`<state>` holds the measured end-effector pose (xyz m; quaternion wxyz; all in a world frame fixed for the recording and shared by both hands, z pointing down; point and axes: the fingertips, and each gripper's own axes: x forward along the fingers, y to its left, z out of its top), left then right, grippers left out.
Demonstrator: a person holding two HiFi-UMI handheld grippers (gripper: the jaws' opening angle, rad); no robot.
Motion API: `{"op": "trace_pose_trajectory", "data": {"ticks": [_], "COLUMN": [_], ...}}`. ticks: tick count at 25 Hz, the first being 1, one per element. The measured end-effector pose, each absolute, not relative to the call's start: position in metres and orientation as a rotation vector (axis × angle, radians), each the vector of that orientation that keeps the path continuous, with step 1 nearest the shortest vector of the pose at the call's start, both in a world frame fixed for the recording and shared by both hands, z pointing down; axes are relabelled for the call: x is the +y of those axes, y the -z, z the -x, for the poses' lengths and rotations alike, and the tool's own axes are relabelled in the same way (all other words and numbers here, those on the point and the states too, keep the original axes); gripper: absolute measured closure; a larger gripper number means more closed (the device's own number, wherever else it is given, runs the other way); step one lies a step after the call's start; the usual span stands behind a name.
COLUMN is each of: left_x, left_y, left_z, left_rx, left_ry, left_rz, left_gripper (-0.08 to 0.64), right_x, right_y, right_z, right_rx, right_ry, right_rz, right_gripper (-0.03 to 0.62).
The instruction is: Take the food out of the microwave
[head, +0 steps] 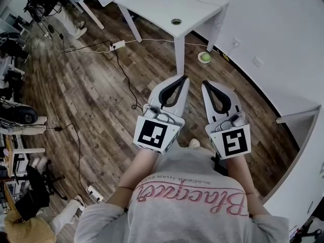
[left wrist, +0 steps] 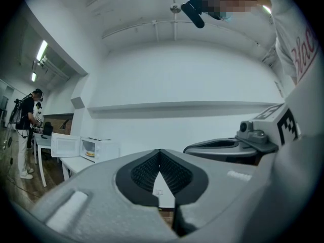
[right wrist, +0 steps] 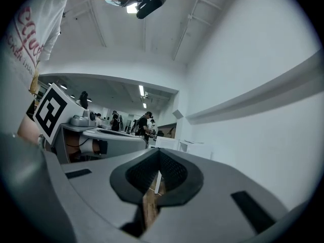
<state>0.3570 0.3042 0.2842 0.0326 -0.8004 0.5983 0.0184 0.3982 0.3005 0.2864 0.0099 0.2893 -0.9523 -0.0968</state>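
Note:
A white microwave [left wrist: 98,149] stands far off on a white table [left wrist: 76,163] at the left of the left gripper view, its door [left wrist: 65,146] swung open to the left. Yellowish food [left wrist: 90,154] shows inside it. In the head view both grippers are held level, side by side, in front of the person's torso over the wooden floor. My left gripper [head: 182,78] [left wrist: 160,155] is shut with nothing between its pads. My right gripper [head: 205,84] [right wrist: 159,154] is also shut and empty. Both are well short of the table [head: 169,11].
A power strip [head: 117,45] with cables lies on the floor left of the table leg. A green round object [head: 205,57] sits by the white wall [head: 273,39] on the right. A person [left wrist: 24,130] stands far left; desks and chairs line the left side.

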Motion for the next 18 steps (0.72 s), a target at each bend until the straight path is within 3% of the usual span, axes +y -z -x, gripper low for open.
{"op": "trace_pose_trajectory", "data": {"ticks": [18], "left_x": [0.274], "left_y": [-0.285], "left_z": [-0.202], "left_rx": [1.912], "left_ry": [-0.135], "left_rz": [2.453], "left_gripper": [0.555], "right_x": [0.268], "right_y": [-0.282], "right_z": [-0.241], "right_rx": [-2.936], "right_ry": [0.369], "right_rz": [-0.771], "right_gripper": [0.583]}}
